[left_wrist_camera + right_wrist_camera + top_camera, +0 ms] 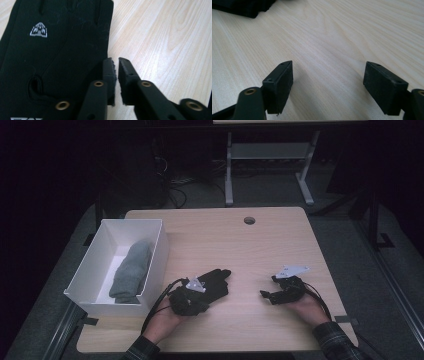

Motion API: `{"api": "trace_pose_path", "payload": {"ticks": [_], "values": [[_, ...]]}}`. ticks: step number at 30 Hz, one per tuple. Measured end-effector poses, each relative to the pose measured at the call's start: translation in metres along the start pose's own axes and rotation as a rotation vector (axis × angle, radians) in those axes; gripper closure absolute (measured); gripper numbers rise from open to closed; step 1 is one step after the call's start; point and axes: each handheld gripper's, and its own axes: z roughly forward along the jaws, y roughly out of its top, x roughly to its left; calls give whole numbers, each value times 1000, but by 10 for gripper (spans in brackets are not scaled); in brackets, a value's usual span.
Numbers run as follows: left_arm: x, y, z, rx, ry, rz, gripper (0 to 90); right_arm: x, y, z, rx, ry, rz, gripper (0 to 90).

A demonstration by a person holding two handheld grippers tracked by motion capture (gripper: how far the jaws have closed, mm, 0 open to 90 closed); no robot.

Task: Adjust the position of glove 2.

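The black glove (pixel 214 282) lies flat on the wooden surface (pixel 260 245), a little left of the centre of the high view and just right of the white box (pixel 161 240). The box already holds a grey folded cloth (pixel 131 270), so I judge that the glove is the next thing to go in there.

The left claw (pixel 197 295) rests at the lower edge of the glove. In the left gripper view its jaws stand almost pressed together, with only a thin slit between them, and nothing is pinched: the glove (pixel 52 52) fills the left part of that frame and its right edge passes just beside the jaw tips. Probably the claw is there to take this edge, but the cloth is not yet between the pads.

The right claw (pixel 265 294) lies well apart from the glove, at the lower right of the high view. Its jaws are spread wide over bare wood and hold nothing. It seems to wait there so the left hand has free room.
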Motion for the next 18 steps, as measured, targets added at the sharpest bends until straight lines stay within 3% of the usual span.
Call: {"api": "trace_pose_path", "payload": {"ticks": [3,6,9,12,13,14,15,18], "values": [[0,2,-2,-9,4,11,751,0,-1,1,-4,3,-2,214],[4,10,-8,-51,27,14,596,0,-1,1,-4,2,-9,211],[9,15,-12,-93,50,16,561,0,-1,1,-5,2,-5,210],[13,19,-13,-100,71,21,726,0,-1,1,-5,2,-6,208],[15,21,-13,-100,89,18,726,0,-1,1,-5,2,-6,207],[20,23,-12,-82,115,8,859,1,-1,1,-2,2,2,206],[22,24,-10,-75,133,-1,897,1,-1,1,-3,2,2,206],[28,22,-4,-45,160,-13,898,1,-1,1,-4,1,1,206]]}}
